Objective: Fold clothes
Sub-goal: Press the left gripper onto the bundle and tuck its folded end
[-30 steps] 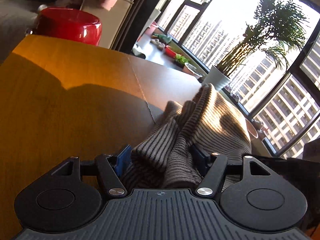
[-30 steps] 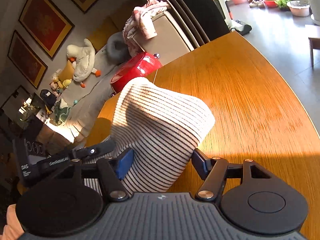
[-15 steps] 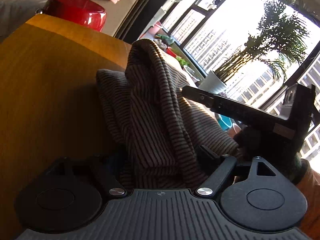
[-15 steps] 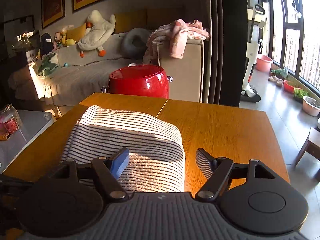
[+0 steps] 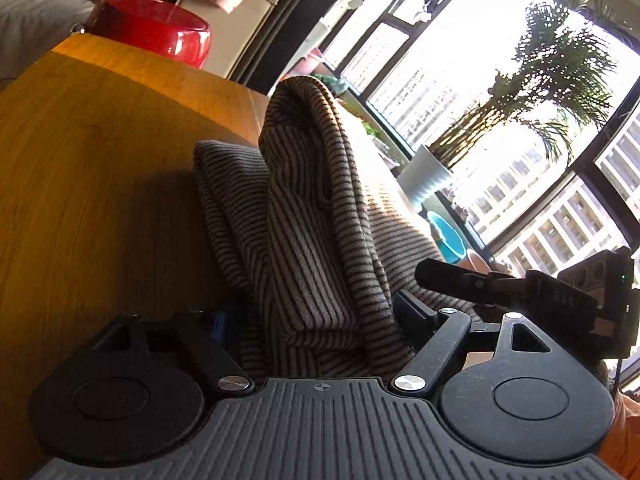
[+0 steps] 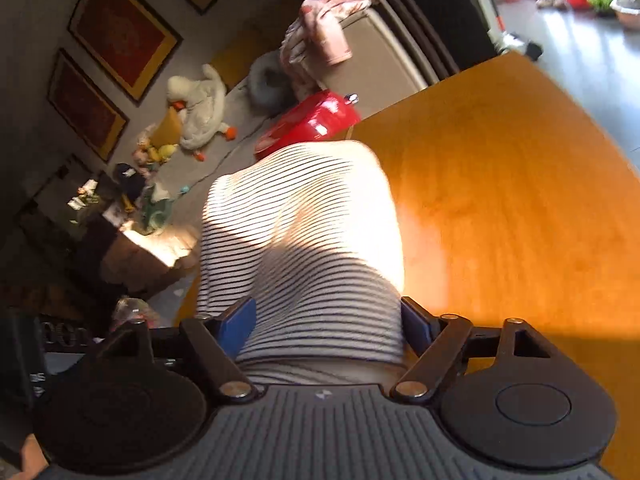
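On wooden table (image 5: 100, 168), nearer than red pot (image 5: 152, 28) at far edge: striped garment (image 5: 312, 216), bunched and humped, long ridge running away from both grippers toward that pot. Left gripper (image 5: 320, 320) spread wide, jaws closing slightly just now, cloth filling gap; pad pressure not discernible. Right gripper (image 6: 328, 324) likewise wide, jaws just opening, blue pads (image 6: 238, 326) flanking the bundle's sides, grip uncertain. Both ends equally close to cloth. Probably mid-fold; next move depends on the ridge lying straight ahead of the fingers.
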